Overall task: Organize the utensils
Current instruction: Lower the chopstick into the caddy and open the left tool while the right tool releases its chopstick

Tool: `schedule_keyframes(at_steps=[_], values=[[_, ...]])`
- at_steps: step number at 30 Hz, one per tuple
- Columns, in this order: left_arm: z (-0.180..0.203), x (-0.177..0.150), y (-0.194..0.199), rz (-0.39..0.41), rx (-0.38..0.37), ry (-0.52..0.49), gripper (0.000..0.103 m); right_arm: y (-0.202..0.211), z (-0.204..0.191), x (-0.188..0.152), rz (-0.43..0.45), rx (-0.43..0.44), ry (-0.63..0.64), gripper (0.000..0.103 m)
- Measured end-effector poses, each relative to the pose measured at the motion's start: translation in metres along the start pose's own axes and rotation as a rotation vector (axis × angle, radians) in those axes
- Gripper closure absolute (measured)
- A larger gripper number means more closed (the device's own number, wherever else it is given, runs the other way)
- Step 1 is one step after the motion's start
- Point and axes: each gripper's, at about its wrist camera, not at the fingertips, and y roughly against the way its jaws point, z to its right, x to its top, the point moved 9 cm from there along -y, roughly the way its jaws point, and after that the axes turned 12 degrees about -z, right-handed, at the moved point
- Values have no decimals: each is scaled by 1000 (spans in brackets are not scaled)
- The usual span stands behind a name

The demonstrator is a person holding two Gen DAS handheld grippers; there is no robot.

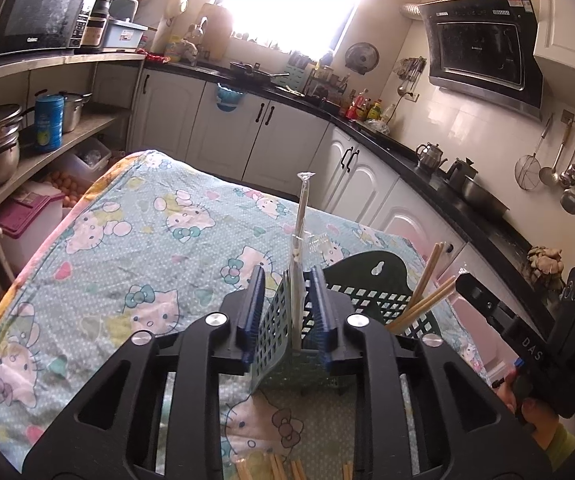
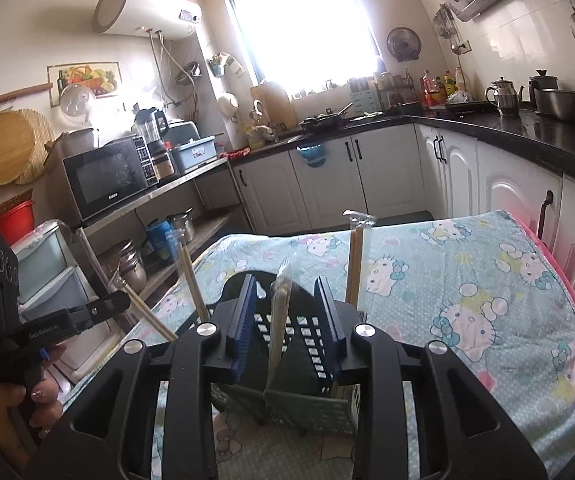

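- On the table with the cartoon-cat cloth point(image 1: 135, 240) stands a dark perforated utensil basket point(image 1: 371, 292), just ahead of both my grippers.
- My left gripper point(image 1: 289, 312) has its jaws apart; a wrapped pair of chopsticks point(image 1: 301, 240) stands upright between the blue pads, which do not seem to press on it. The basket's grey-green wall also sits in that gap.
- My right gripper point(image 2: 287, 320) also has its jaws apart, with a clear-wrapped utensil point(image 2: 281, 316) standing loose between them, tilted slightly, its lower end in the basket.
- More wooden chopsticks point(image 1: 427, 296) lean out of the basket on its right side in the left wrist view.
- Loose chopsticks point(image 1: 283, 470) lie on the cloth at the bottom edge of that view.
- Each wrist view shows the other gripper at its edge, held by a hand point(image 2: 43, 400).
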Motion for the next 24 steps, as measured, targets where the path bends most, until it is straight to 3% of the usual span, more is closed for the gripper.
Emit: schedule_keyframes(at_steps=[6, 9, 11, 17, 20, 22, 24], values=[[1, -6, 3, -5, 4, -2, 71, 0, -5, -12, -55, -10, 26, 66], [2, -11, 6, -4, -6, 2, 60, 4, -8, -18, -70, 3, 22, 63], [3, -14, 10, 4, -20, 10, 47, 8, -9, -21, -71, 1, 25, 58], [4, -26, 22, 21, -8, 7, 26, 21, -12, -33, -89, -1, 37, 50], [1, -32, 28, 40, 11, 13, 24, 27, -14, -39, -97, -10, 56, 49], [-1, -37, 31, 38, 11, 19, 14, 30, -14, -43, -102, -16, 62, 48], [-1, -42, 33, 33, 5, 23, 14, 32, -14, -47, -110, -18, 64, 47]])
